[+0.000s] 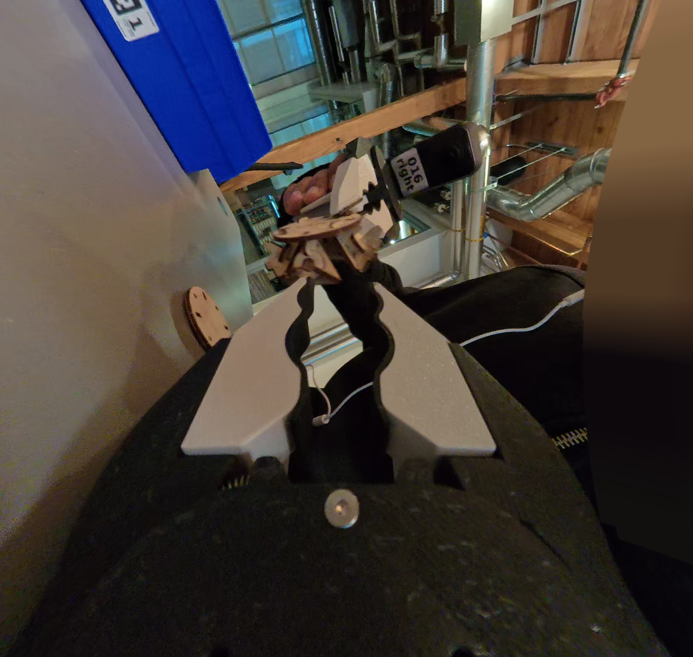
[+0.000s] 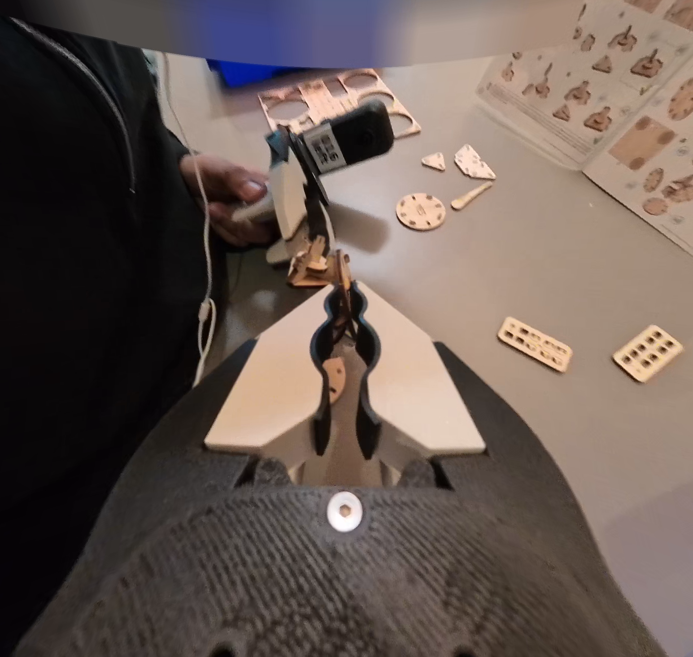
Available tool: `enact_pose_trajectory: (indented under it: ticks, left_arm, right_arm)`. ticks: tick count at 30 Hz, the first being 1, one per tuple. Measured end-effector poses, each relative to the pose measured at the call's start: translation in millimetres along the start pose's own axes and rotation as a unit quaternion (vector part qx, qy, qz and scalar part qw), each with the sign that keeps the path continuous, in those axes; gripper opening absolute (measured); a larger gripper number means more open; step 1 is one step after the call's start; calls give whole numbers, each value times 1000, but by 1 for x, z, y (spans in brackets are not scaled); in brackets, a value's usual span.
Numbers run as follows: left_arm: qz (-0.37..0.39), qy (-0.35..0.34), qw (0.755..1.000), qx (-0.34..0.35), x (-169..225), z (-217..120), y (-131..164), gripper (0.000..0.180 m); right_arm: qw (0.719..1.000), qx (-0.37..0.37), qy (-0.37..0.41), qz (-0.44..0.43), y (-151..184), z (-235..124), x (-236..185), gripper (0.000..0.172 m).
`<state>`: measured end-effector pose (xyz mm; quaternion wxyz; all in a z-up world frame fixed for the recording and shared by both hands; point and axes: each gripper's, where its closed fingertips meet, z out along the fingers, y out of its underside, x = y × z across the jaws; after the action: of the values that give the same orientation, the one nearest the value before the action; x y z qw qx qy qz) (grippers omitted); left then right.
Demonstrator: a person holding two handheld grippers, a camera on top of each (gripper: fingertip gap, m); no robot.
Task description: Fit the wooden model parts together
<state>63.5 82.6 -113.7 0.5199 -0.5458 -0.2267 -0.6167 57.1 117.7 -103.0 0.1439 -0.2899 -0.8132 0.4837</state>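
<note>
My right gripper is shut on the edge of a round wooden disc. The disc is joined to a small assembly of laser-cut wooden pieces, held above the grey table. In the left wrist view the same disc lies flat on top of the assembly, with the right gripper gripping it from behind. My left gripper is open, its tips just under the assembly with a gap between the pads. It also shows in the right wrist view, beside the assembly.
Loose wooden parts lie on the table: a disc, two triangular pieces, a stick, two perforated plates and a cut-out sheet. Instruction sheets lie far right. A blue bin and another disc are in the left wrist view. There is about 5 centimeters between the tips of the two grippers.
</note>
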Motion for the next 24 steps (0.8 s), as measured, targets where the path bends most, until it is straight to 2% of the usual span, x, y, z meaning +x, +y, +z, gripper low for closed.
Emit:
enact_pose_trajectory:
  ticks: [2,5,10,18,24]
  left_arm:
    - [28,-29,999,-12,-4,-2,2,16]
    - [96,-130,985,-68,-25,-3,14,16]
    - [124,-187,965,-137,-41,2,34,0]
    - [123,-220,958,-138,-50,0,33,0]
    - [130,-236,953,-139,-54,-1,33,0]
  right_arm:
    - [999,-45,24,-4,13,-2,6,3]
    - [994,-94,41,23,32,-1,8,3]
    - [990,-122,53,50,47,1,3,3]
    - [984,-173,31,-33,58,6,-6,3]
    - [987,-146,9,-74,51,9,-10,3]
